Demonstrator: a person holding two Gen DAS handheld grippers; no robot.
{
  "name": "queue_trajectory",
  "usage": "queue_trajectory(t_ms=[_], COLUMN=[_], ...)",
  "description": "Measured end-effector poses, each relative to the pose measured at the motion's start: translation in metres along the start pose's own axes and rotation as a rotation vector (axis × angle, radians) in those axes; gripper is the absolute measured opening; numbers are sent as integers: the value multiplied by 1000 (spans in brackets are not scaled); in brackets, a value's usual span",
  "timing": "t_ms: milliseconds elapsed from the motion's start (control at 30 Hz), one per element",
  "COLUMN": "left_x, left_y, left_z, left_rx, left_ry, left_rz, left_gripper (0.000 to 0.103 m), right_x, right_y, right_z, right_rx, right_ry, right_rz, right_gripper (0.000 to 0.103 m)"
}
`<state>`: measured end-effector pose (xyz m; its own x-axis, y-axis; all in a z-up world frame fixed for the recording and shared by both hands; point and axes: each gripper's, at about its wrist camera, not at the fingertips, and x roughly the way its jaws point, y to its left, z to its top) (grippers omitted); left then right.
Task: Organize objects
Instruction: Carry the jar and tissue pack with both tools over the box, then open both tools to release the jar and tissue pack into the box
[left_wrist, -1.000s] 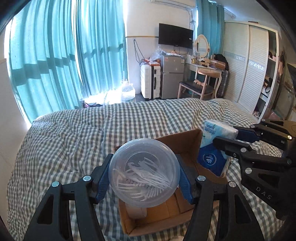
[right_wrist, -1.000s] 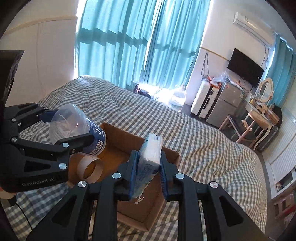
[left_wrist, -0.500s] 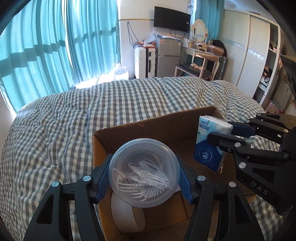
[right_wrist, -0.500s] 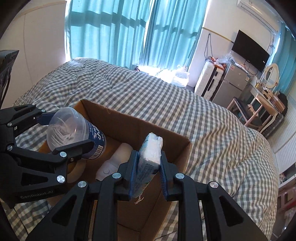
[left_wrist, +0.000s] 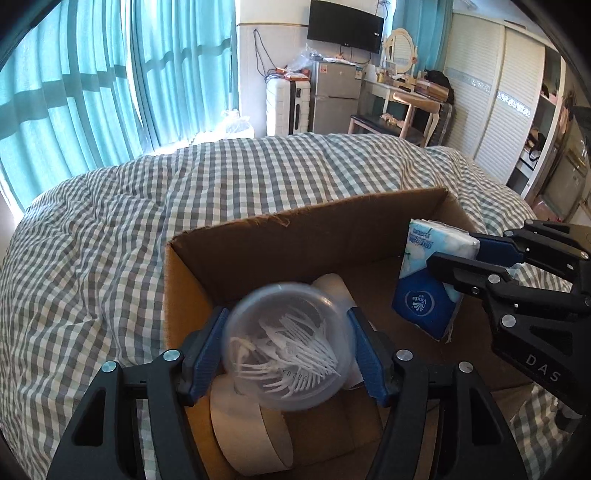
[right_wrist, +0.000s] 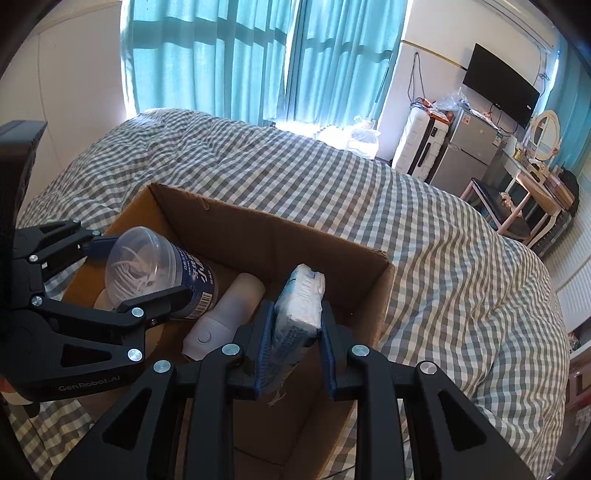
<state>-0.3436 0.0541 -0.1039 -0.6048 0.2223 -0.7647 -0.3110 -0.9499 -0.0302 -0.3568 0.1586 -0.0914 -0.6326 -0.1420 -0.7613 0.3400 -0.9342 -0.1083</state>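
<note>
An open cardboard box (left_wrist: 303, 236) (right_wrist: 266, 236) sits on the checked bed. My left gripper (left_wrist: 288, 343) (right_wrist: 144, 269) is shut on a clear plastic jar of white floss picks (left_wrist: 288, 343) (right_wrist: 147, 269) and holds it over the box's left part. My right gripper (right_wrist: 295, 325) (left_wrist: 461, 254) is shut on a blue and white tissue pack (right_wrist: 301, 306) (left_wrist: 428, 280) and holds it over the box's right part. Inside the box lie a tape roll (left_wrist: 247, 432) and a white bottle (right_wrist: 225, 317).
The grey and white checked bedcover (left_wrist: 147, 229) (right_wrist: 443, 258) surrounds the box. Teal curtains (left_wrist: 110, 74), a white suitcase (left_wrist: 286, 107), a small fridge (left_wrist: 336, 96), a dressing table with chair (left_wrist: 406, 107) and a wardrobe (left_wrist: 498, 99) stand beyond the bed.
Both grippers have moved forward and down with their loads, from in front of the box to inside its opening. The box looks larger and closer. Both stay shut.
</note>
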Motion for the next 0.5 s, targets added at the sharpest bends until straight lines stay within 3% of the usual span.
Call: queue_trajectory(t_ms=[33, 100, 133, 167, 300, 367, 500], left_x=[-5, -15, -20, -27, -50, -66, -107], left_y=[0, 1, 0, 0, 1, 0, -2], left_z=[1, 6, 8, 10, 14, 15, 16], left_rx=[-3, -10, -11, -12, -15, -12, -4], left_ry=[-14, -51, -64, -74, -99, -115, -171], left_rz=[-2, -2, 0, 8, 36, 48, 78], left_gripper=[81, 85, 87, 88, 89, 91, 95], right_x=[-2, -10, -17, -22, -51, -70, -113], right_y=[-1, -1, -3, -3, -4, -2, 2], right_z=[2, 4, 4, 5, 10, 12, 13], right_rx=[6, 17, 26, 32, 51, 54, 48], right_ry=[-8, -31, -47, -55, -95, -124, -176], right_rz=[5, 5, 0, -2, -17, -31, -46], right_gripper=[24, 29, 38, 43, 45, 55, 63])
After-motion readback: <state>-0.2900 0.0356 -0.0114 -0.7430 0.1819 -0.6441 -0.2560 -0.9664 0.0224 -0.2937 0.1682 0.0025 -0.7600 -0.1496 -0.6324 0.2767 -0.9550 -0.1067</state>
